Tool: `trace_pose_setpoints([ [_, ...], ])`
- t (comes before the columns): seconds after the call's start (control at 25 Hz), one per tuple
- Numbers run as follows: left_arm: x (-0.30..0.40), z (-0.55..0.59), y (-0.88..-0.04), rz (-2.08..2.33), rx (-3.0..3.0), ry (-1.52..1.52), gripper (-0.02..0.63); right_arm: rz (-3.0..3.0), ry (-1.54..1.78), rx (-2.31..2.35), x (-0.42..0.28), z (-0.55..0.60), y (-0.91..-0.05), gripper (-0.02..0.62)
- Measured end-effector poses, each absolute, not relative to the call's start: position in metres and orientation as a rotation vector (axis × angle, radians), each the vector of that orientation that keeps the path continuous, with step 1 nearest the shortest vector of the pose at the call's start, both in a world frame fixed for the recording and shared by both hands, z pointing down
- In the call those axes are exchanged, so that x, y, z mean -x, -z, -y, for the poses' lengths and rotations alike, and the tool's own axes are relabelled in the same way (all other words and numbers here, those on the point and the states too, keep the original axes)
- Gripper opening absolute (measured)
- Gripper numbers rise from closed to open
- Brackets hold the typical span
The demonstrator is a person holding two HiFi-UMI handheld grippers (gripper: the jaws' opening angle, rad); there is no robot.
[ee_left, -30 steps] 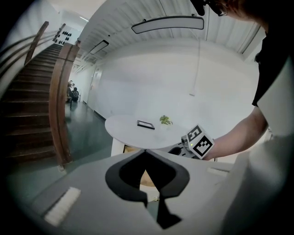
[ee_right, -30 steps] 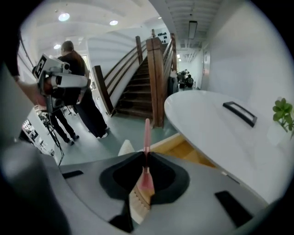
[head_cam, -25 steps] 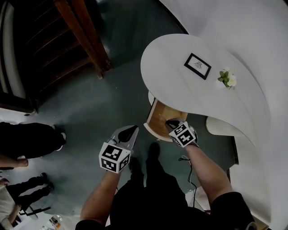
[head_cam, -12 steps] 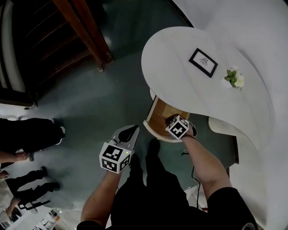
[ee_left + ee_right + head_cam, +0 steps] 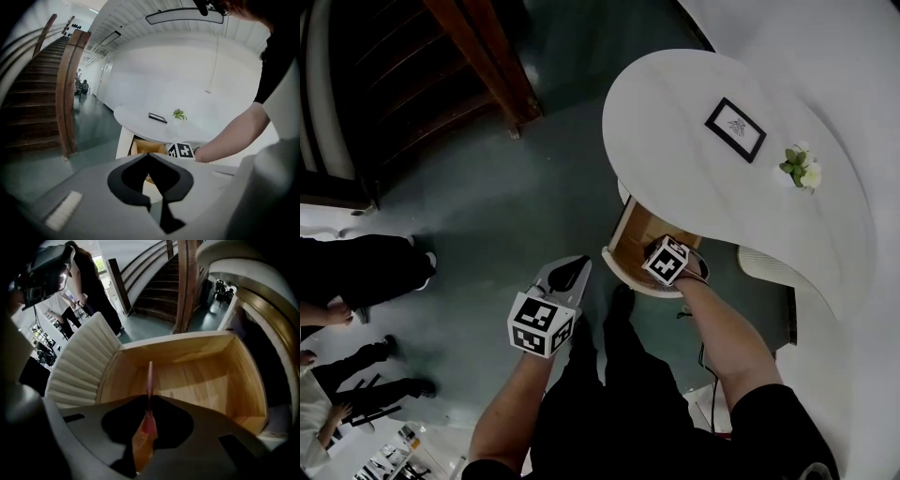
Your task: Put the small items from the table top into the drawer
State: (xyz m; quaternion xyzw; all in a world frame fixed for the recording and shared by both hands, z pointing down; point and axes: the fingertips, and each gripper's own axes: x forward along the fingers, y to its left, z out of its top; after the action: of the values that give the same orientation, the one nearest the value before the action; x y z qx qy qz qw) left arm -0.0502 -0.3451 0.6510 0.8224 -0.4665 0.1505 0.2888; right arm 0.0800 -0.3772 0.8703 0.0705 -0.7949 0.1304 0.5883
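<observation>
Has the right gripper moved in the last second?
Yes. The right gripper has edged further into the open wooden drawer, towards the white round table.

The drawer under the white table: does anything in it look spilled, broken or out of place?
Nothing stands out. The drawer is open, with bare wood inside and no visible damage. The right gripper is shut on a thin pink stick pointing into it.
</observation>
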Motion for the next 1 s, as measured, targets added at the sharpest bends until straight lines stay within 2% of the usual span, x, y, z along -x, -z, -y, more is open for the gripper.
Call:
trace_pose_setpoints([
  [0.4, 0.062, 0.333, -0.630, 1.257, -2.219, -0.366, 0.011, 1.869, -0.307, -0.252, -0.081, 0.378, -0.839, 0.055],
  [1.0, 0.116, 0.257, -0.535, 1.293, -2.370, -0.283, 0.011, 2.119, -0.485, -0.722, -0.046, 0.321, -0.679, 0.052],
])
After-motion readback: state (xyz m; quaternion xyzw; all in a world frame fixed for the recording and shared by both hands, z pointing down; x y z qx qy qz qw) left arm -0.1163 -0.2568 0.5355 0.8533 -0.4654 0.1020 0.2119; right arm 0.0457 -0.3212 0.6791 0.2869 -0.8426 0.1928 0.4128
